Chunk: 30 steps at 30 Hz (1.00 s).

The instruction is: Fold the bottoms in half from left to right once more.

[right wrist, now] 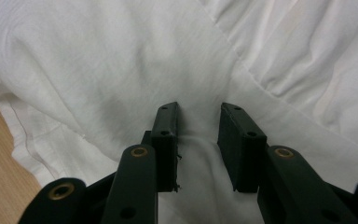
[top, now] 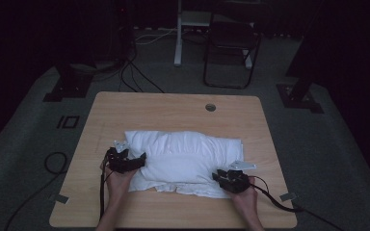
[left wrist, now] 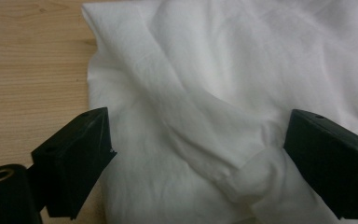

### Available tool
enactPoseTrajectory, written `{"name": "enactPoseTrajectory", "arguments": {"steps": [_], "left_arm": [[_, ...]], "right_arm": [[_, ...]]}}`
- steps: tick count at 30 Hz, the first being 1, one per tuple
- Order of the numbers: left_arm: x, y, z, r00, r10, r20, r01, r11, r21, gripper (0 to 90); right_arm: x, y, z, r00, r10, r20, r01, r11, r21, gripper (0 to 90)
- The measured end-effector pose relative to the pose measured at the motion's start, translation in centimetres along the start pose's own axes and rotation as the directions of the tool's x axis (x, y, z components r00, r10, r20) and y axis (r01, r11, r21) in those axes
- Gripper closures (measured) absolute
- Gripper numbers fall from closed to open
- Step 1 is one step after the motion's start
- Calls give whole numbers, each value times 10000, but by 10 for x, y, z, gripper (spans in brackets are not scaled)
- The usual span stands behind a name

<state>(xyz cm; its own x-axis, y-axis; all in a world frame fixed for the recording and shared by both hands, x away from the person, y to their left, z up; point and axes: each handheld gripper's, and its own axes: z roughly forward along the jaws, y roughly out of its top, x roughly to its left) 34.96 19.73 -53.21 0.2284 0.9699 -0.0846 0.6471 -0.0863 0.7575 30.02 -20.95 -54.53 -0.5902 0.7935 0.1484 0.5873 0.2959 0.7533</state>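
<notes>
A white pillow in a loose white cover (top: pixel 183 154) lies across the middle of the wooden table (top: pixel 173 103). My left gripper (top: pixel 136 159) is at the pillow's left end, and its jaws stand wide open over a twisted fold of the cover (left wrist: pixel 242 177) without pressing on it (left wrist: pixel 198 133). My right gripper (top: pixel 218 174) is at the front right corner of the pillow. Its jaws are drawn close together with a pinch of the cover (right wrist: pixel 121 84) between them (right wrist: pixel 198 114), and creases run out from that spot.
A round cable hole (top: pixel 210 107) sits near the table's far edge. Bare wood runs along the front and left of the pillow (left wrist: pixel 28 70). Beyond the table stand a dark folding chair (top: pixel 231 48) and a white post (top: pixel 178 33). Cables lie on the grey floor (top: pixel 53 163).
</notes>
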Motion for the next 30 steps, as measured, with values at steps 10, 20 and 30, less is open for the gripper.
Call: {"name": "enactPoseTrajectory", "arguments": {"steps": [10,20,30], "left_arm": [[4,-5,12,9997,-126,-224,146,9959,898,16],[0,-5,3,9834,-235,1800,44,9944,1055,736],[12,8,-22,9568,-347,2885,443,9987,-269,809]], "right_arm": [[1,-1,0,10000,-48,17,48,10000,-41,672],[2,2,-1,10000,-64,17,64,10000,35,654],[28,45,-12,9993,-345,-116,324,9883,-1489,518]]}}
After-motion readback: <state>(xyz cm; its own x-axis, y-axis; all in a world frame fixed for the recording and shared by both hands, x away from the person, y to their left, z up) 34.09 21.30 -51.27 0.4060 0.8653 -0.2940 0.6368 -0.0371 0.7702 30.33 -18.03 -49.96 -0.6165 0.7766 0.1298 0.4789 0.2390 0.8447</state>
